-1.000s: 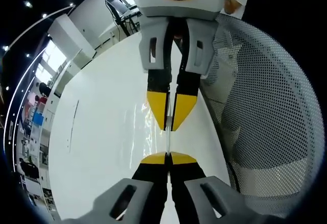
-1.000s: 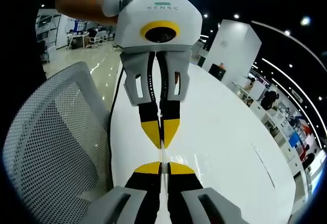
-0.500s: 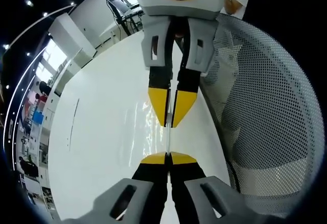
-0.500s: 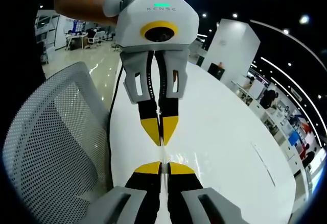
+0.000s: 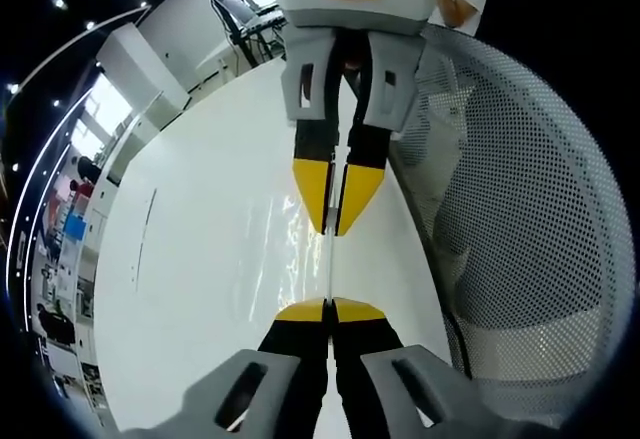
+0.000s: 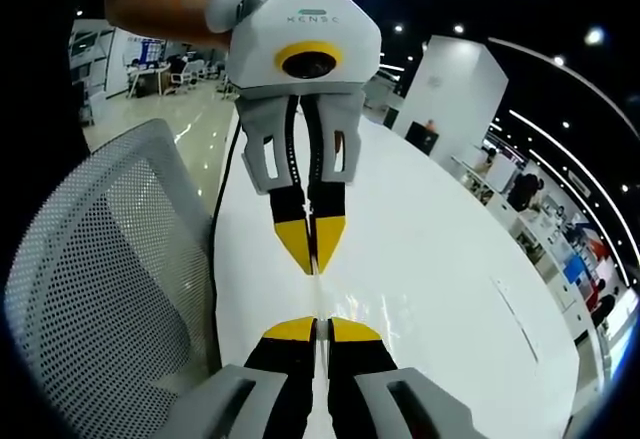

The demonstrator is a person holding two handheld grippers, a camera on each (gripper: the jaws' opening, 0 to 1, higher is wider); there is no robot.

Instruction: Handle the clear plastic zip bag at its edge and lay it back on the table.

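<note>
The clear plastic zip bag is stretched edge-on between my two grippers, a thin see-through strip with glints over the white table. In the left gripper view my left gripper is shut on the bag's near edge. The right gripper comes down from the top, its yellow tips shut on the far edge. The right gripper view mirrors this: my right gripper is shut on the bag, and the left gripper pinches it from above.
A grey mesh chair stands close beside the table edge, also seen as the chair on the left. The long white table runs away ahead. A person's arm holds the left gripper. Office furniture lies far behind.
The two grippers have drawn slightly apart, so the strip of bag showing between their tips is longer. Both stay shut on it.
</note>
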